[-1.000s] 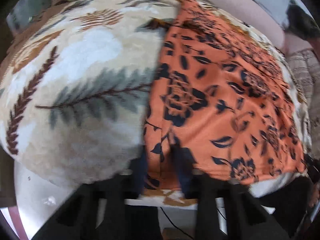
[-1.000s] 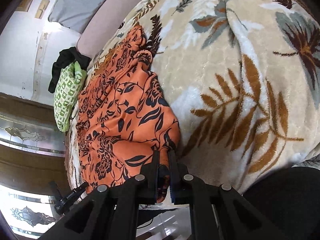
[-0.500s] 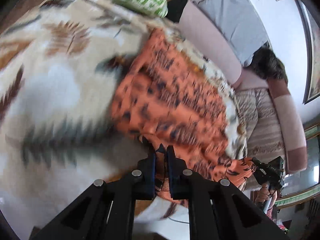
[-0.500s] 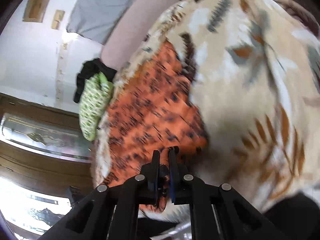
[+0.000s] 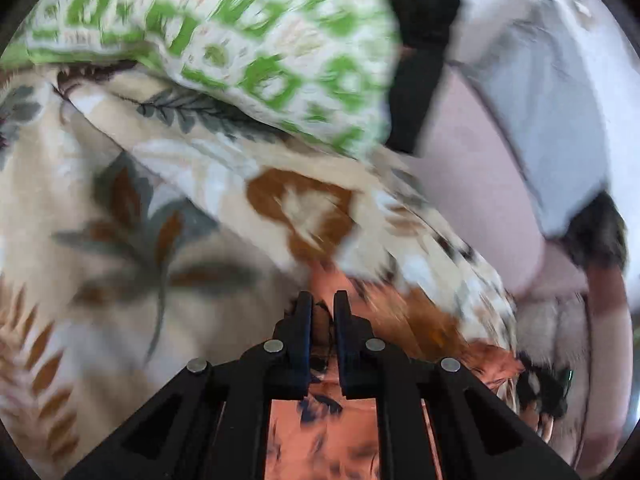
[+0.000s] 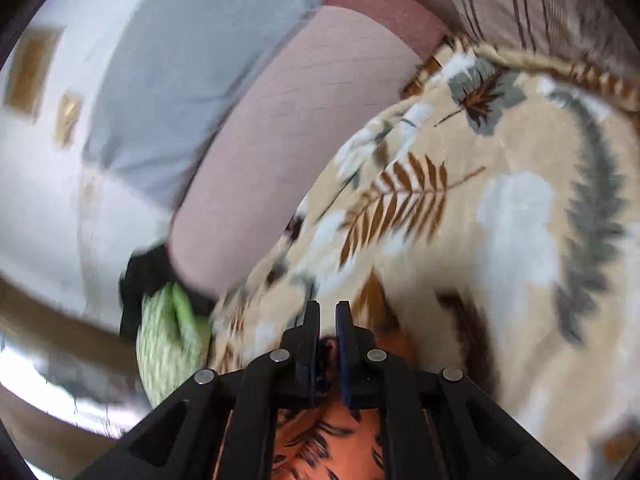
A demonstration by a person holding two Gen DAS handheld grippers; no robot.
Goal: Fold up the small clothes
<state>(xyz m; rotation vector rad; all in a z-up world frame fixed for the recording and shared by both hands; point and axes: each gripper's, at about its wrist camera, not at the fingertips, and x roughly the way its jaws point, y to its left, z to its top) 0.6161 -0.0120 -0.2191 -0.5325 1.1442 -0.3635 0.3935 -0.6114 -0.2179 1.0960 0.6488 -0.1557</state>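
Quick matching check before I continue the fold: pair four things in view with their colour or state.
Things:
1. left gripper
2. cushion
3. blanket
4. garment

States:
A. beige with leaf print
B. green and white pattern
C. orange with dark floral print
D. shut on orange cloth

Pairs: 1-D, 2-B, 3-A, 4-C

The right gripper is shut on the same garment.
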